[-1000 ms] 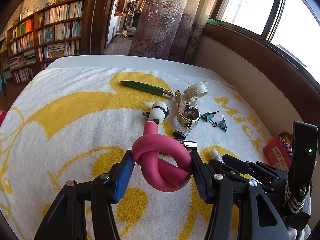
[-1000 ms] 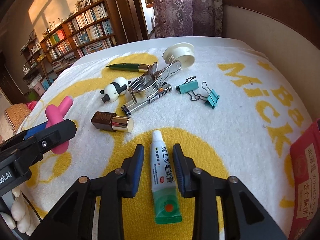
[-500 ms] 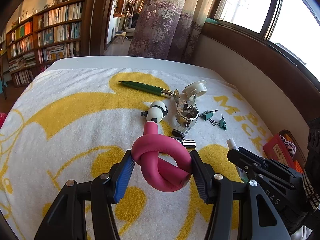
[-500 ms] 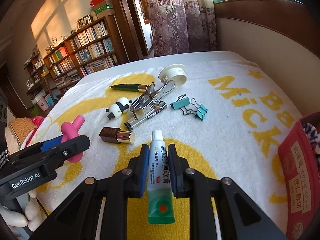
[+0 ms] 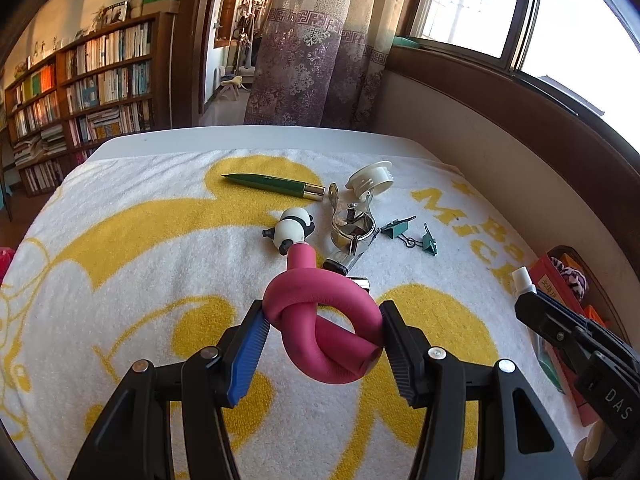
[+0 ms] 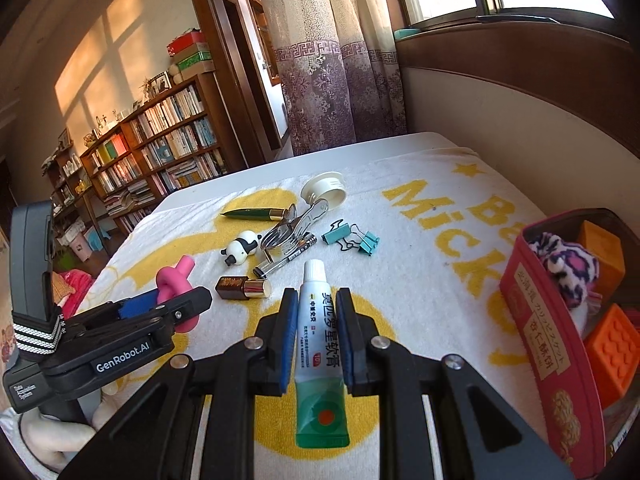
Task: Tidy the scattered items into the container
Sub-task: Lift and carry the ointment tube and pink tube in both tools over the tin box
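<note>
Lifted tube [image 6: 320, 332] between clamped jaws

The right gripper [image 6: 317, 334] is clamping a white and green ointment tube [image 6: 320, 344] at six o'clock, cap pointing to twelve. At three o'clock a red container [image 6: 536, 340] is holding orange blocks [image 6: 612, 344] and a furry leopard-print item [image 6: 564, 264]. At nine o'clock the left gripper [image 6: 176, 304] is gripping a knotted pink foam tube [image 6: 176, 280].
</note>
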Available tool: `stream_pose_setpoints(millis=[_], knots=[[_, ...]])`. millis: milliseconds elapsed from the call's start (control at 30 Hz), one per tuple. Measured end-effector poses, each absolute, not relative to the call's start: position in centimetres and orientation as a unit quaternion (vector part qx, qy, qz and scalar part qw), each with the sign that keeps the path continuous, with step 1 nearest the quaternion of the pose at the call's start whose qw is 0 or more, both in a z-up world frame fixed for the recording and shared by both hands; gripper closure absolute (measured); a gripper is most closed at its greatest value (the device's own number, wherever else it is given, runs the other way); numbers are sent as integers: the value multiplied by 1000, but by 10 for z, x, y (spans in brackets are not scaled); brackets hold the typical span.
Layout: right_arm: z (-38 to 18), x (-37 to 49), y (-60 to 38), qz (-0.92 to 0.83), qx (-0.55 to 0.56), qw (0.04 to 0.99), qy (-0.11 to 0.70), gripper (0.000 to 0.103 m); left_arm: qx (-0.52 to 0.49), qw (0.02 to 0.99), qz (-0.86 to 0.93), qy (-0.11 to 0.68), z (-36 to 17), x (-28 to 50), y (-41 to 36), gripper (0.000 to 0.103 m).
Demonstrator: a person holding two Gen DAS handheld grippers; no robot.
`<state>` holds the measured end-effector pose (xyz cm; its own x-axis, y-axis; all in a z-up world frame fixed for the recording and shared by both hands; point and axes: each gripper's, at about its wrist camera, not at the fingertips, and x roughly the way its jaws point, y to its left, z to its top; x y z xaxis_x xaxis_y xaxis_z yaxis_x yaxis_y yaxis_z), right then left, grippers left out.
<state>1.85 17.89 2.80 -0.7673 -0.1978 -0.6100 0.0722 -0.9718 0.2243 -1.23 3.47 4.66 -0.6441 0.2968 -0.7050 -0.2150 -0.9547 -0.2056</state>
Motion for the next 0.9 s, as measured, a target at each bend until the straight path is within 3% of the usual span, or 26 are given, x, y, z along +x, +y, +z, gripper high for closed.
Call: stream_pose_setpoints(millis=[500, 900], knots=[[65, 89, 280, -950, 277, -49, -137, 82, -398, 163, 902, -33, 48, -3, 53, 45], [56, 115, 376, -935, 279, -164, -145, 82, -404, 180, 897, -20, 53, 7, 78, 45]])
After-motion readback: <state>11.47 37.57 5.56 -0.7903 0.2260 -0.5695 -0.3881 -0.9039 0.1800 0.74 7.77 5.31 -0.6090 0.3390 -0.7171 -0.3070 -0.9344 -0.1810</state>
